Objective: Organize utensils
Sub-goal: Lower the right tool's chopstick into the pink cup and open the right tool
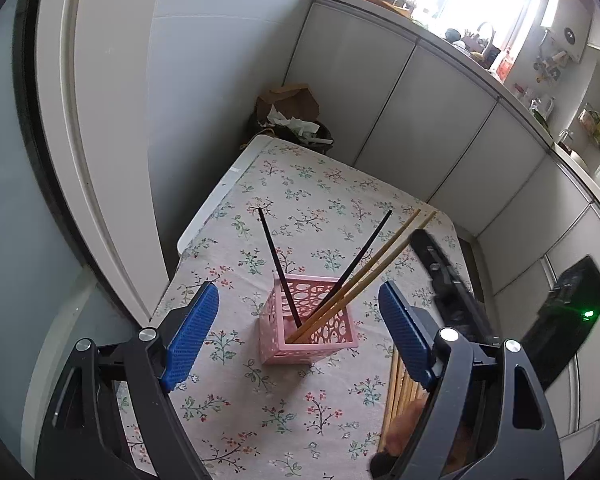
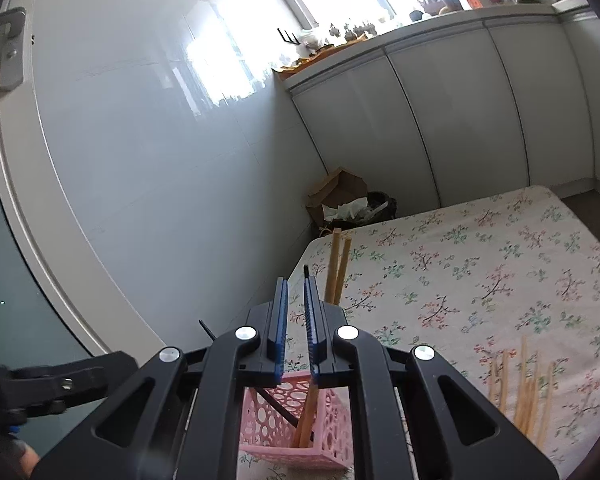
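Left wrist view: left claw (image 1: 298, 320) hangs above the tabletop (image 1: 260, 400) with its ribbed blue pads (image 1: 190, 340) spread wide and nothing between them. Below and between them stands a square pink basket (image 1: 306, 324) of perforated plastic with oval cut-outs, sitting on a cream cloth printed with small flower sprigs. Two thin black chopsticks (image 1: 278, 268) and two pale bamboo chopsticks (image 1: 380, 264) lean in it, tips fanned outward. A loose bundle of bamboo sticks (image 1: 400, 392) lies flat on the cloth to the right of the basket, partly hidden by the right-hand pad. Right wrist view: right claw (image 2: 296, 332) is nearly closed, a narrow slit left between its blue pads; whether it grips anything I cannot tell. It sits directly over the pink basket (image 2: 300, 428), the bamboo pair (image 2: 337, 268) rising just beyond its tips. More bamboo sticks (image 2: 524, 396) lie blurred at lower right. Glossy white cabinet doors (image 2: 440, 112) line the back wall.
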### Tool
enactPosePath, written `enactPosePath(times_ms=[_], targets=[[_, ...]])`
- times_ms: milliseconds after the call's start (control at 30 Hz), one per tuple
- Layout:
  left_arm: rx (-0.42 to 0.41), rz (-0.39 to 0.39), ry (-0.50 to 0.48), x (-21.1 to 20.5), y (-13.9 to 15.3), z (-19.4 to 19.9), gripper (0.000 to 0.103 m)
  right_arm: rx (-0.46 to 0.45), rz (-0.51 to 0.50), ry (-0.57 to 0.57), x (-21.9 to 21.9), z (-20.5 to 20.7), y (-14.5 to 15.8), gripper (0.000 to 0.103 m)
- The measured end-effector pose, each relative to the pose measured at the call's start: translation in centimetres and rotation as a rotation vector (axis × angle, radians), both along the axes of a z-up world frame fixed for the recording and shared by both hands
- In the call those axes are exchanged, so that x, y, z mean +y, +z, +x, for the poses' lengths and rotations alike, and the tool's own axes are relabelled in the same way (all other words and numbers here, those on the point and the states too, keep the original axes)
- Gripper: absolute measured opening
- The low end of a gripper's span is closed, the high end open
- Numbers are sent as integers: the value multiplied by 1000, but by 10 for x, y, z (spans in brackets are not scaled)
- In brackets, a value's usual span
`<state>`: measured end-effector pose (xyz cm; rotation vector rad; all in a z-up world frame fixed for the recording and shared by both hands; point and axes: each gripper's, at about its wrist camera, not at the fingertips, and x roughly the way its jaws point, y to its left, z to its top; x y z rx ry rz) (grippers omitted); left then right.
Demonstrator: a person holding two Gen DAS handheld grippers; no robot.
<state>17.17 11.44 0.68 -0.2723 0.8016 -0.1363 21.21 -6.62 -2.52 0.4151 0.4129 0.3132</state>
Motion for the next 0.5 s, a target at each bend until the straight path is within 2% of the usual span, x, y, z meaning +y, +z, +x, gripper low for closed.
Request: enactPosePath(times_ms=[133,300,400,500], targets=[[-3,15,-21,-7,0,-1,79,26,-21,-19,-28,-10,17,12],[-14,41,-71,-27,1,-5,79,112,-76,-55,-78,-24,43,14],[-23,71,-109,-44,2,-9,79,192,-100,-75,-108,-36,54,20],[-29,103,-169,-69,0,-15,79,251,-99,-112,-135,-54,53,25]])
